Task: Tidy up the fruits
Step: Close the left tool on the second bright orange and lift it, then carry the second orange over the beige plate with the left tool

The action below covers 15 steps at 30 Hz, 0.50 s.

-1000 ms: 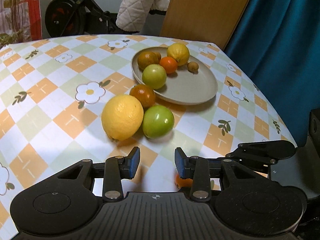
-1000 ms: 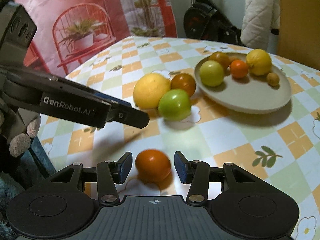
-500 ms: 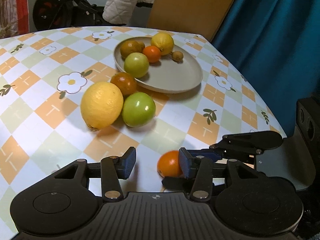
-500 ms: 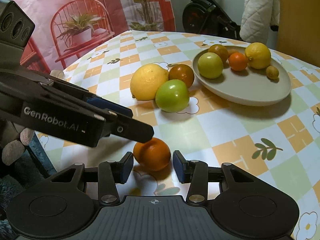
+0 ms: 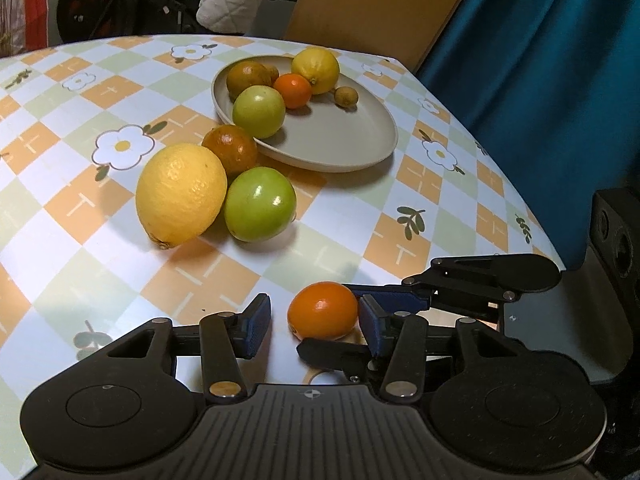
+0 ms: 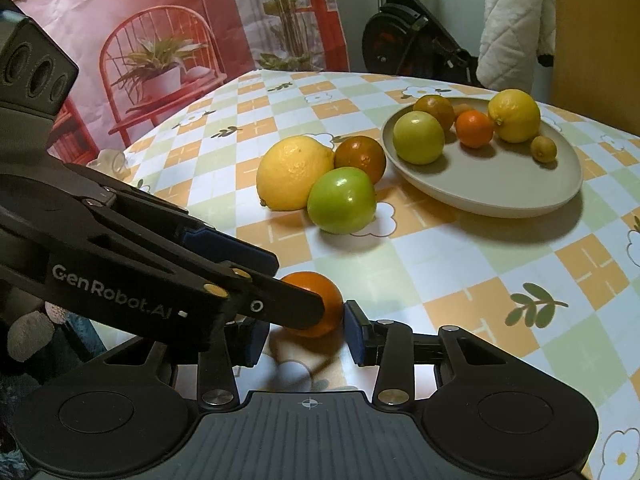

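At the far left of the left wrist view, a large lemon (image 5: 180, 194) lies on the checked, flower-printed surface (image 5: 360, 216). A green fruit (image 5: 260, 204) touches its right side and a dark mottled orange (image 5: 230, 148) sits just behind the two. That dark one rests against the rim of a grey oval plate (image 5: 340, 140). The plate carries a brownish orange (image 5: 248, 78), a pale green fruit (image 5: 259, 111), a small bright orange (image 5: 294, 90), a smaller lemon (image 5: 316, 69) and a tiny brown fruit (image 5: 346, 96). Nearer the camera, the left gripper (image 5: 313, 312) has its jaws opening. A loose orange (image 5: 322, 310) sits on the surface between them, with a clear gap to the left pad and its right side close to the right pad. The right gripper (image 6: 305, 334) reaches in from the right, its fingers flanking the same orange. One pad touches the fruit, but the other is hidden behind the left gripper, so I cannot tell whether it is truly pinched. A teal curtain (image 5: 540, 60) hangs at far right.
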Available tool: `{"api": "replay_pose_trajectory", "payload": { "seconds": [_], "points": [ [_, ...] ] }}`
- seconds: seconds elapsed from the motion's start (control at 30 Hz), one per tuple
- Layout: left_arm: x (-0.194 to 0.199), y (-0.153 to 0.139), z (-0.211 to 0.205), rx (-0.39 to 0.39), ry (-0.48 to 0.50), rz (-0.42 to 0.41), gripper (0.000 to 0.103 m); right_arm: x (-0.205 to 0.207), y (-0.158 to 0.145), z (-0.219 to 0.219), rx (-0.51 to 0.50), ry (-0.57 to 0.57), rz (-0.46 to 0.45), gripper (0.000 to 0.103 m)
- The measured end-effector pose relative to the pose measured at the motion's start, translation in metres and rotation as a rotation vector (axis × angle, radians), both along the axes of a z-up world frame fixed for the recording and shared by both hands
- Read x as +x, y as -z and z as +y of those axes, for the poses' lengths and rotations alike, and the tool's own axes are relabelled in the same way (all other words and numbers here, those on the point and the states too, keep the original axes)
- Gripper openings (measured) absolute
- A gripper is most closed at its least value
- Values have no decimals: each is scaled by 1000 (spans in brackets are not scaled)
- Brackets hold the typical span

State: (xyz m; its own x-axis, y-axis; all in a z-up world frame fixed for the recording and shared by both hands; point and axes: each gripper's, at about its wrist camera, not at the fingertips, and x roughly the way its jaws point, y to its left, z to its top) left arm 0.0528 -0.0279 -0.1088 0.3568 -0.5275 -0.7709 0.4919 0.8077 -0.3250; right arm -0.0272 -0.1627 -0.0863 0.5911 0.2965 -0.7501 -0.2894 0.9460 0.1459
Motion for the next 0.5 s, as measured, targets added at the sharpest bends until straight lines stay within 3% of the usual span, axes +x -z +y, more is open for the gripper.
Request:
{"api": "replay_pose_trajectory", "payload": {
  "seconds": [0.13, 0.2, 0.5],
  "points": [
    [2, 5, -2, -10, 0, 20, 51, 0, 1, 1, -2, 0, -4, 37],
    [2, 6, -2, -22, 4, 19, 43, 0, 1, 0, 6, 6, -1, 37],
    [3, -5, -5, -23, 19, -23, 43, 1, -6, -3, 5, 18, -34, 36]
  ]
}}
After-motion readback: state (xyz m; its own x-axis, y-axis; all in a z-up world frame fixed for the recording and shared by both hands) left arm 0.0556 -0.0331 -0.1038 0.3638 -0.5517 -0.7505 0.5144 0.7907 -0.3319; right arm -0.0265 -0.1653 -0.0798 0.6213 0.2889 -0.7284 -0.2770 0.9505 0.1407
